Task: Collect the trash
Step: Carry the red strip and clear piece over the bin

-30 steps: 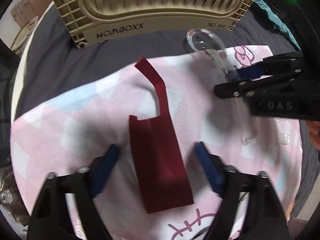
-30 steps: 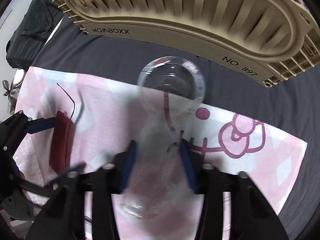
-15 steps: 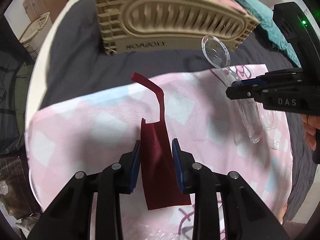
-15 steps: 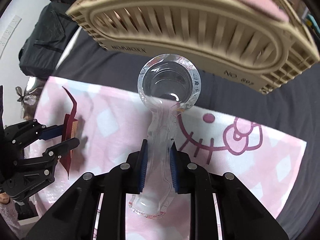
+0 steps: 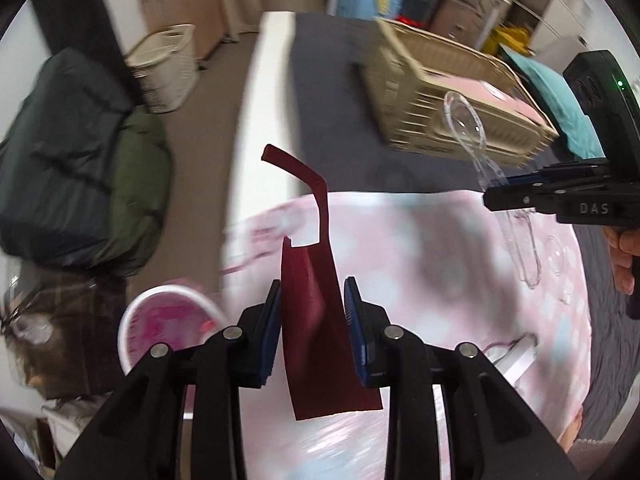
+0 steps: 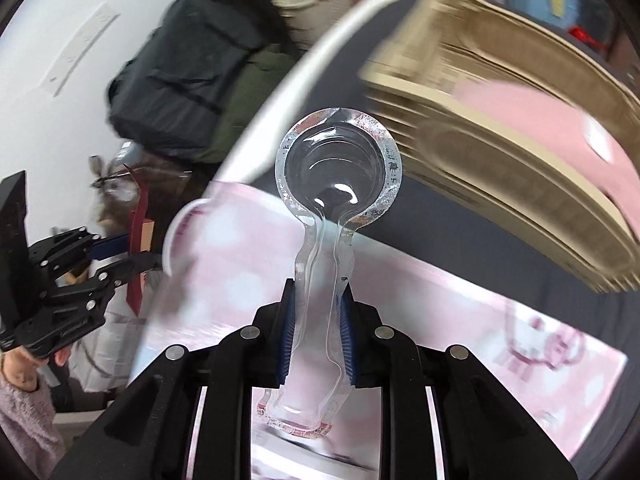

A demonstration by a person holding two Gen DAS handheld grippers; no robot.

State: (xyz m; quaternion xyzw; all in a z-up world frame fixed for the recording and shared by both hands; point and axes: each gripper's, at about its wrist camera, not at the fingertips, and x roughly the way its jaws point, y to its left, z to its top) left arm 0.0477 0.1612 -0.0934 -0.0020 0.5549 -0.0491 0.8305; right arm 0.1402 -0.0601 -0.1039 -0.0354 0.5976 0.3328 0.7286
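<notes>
left tongs (image 5: 310, 320) pinch a dark red paper scrap (image 5: 320, 332), right tongs (image 6: 318, 336) pinch a clear plastic blister shell (image 6: 334, 208); both held above the pink blanket (image 5: 440, 264). risk: thin, floppy paper could slip; slick, rigid shell could twist out. pink-lined bin (image 5: 160, 320) lower left, probable drop point.

Motion blur smears the beige basket (image 6: 520, 128) at 2 o'clock in the right wrist view. The pink blanket (image 5: 420, 264) blurs too. A white-rimmed bin (image 5: 160, 320) at 8 o'clock sits half hidden behind the left tool (image 5: 312, 328).
</notes>
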